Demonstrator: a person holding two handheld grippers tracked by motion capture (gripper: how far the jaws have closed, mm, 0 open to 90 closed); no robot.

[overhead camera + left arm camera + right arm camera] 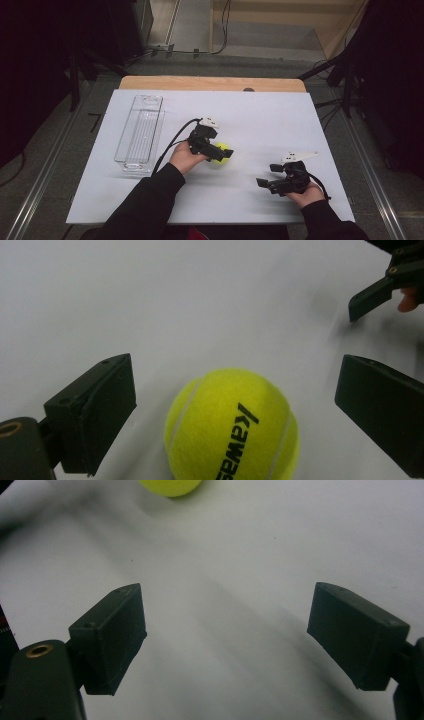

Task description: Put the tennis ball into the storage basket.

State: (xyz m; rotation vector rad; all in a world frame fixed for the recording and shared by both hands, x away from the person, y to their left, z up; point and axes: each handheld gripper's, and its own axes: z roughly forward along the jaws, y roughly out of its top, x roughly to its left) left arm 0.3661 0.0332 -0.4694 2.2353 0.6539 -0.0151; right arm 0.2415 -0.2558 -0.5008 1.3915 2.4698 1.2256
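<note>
A yellow tennis ball [222,152] with black lettering lies on the white table top near the middle. My left gripper [218,154] is right at it, open, its two black jaws standing wide on either side of the ball [232,427] with a gap to each pad. My right gripper [262,183] rests lower right on the table, pointing left, open with nothing between its jaws. In the right gripper view the ball [170,486] shows at the top edge, well beyond my right gripper [227,630]. The right gripper's jaw tip [372,297] appears at the upper right of the left gripper view.
A clear plastic bin [140,132] stands upright at the left of the white board [280,120], long side running away from me. A wooden table edge [210,83] lies behind the board. Dark equipment and cables flank the table.
</note>
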